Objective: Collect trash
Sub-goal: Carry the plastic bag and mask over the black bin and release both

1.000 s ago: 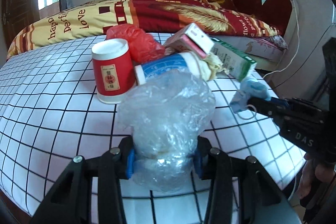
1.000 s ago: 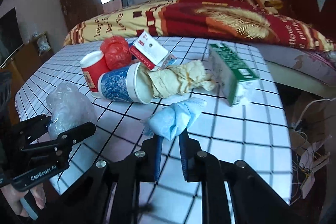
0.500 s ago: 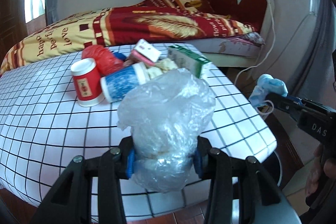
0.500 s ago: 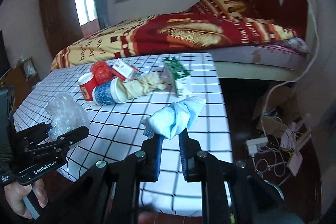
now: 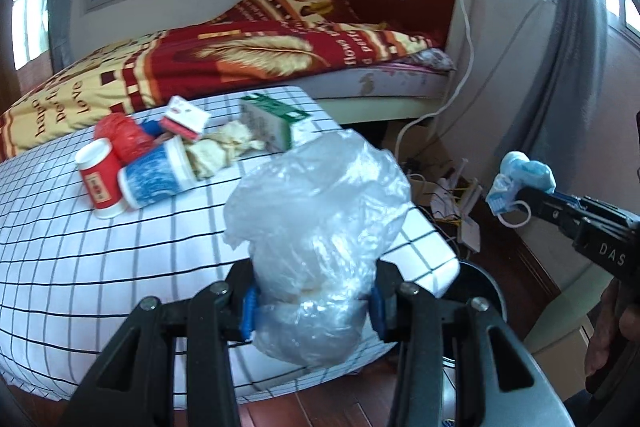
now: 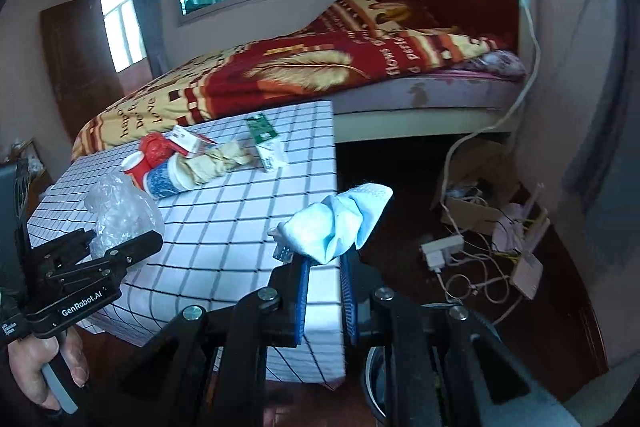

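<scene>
Both tools have drawn back from the counter since the earlier frames, so the trash pile now sits farther off and the counter's near corner and the floor beyond it have come into sight. Nearest, the left tool (image 5: 312, 307) stands partly open, its pads pressed on a crumpled clear plastic bag (image 5: 320, 227), held just off the counter's near right corner. The right tool (image 6: 324, 291) is closed tight on a blue face mask (image 6: 336, 223), out past the counter's right edge, above the wooden floor. Below both, a dark round rim (image 5: 480, 283) shows by that corner, probably a bin, though little of it is visible. To finish the step well, each load should be brought squarely over that opening before the tool lets go, since both pieces are light and could drift or cling to the pads. Farther back, near the counter's far edge, lie a red cup (image 5: 98, 183), a blue cup (image 5: 154, 177), a red bag (image 5: 126, 137), crumpled paper (image 5: 224, 147), a small carton (image 5: 184, 117) and a green box (image 5: 272, 121), not yet collected.
</scene>
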Motion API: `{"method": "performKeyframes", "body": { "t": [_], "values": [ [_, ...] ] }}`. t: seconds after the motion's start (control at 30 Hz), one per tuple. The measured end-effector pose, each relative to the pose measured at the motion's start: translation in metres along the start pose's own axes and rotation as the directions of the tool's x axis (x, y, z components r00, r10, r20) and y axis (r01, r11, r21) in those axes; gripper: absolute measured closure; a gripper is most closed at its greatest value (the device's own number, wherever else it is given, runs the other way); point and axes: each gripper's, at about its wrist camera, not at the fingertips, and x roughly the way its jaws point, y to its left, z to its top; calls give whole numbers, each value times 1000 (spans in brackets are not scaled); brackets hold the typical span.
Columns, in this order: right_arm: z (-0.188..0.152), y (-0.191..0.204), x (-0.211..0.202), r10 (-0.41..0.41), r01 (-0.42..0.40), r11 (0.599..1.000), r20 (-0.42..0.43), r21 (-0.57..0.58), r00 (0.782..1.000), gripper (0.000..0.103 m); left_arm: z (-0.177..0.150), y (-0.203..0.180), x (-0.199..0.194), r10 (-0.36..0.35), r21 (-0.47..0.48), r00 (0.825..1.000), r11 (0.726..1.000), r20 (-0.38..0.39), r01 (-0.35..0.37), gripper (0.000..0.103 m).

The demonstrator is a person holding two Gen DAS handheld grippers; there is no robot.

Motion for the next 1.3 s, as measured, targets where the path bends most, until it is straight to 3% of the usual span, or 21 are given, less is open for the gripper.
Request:
{"method": "performKeyframes", "body": {
  "t": [0.57,0.97,1.1,1.3],
  "values": [
    [-61,-96,-24,-123,132,986,-87,99,989,86,-25,-102,26,-132,140,987,980,-96,145,59],
    [-118,-150,2,-131,160,979,-217,122,967,86,-64,-172,80,-207,218,944,939,-257,265,59],
    [-140,-166,27,-112,147,984,-293,102,949,86,-75,-181,110,-220,193,918,936,-329,294,59],
    [-158,-179,58,-83,119,990,-372,76,925,86,-90,-190,142,-207,192,898,935,-389,299,59]
  ]
}}
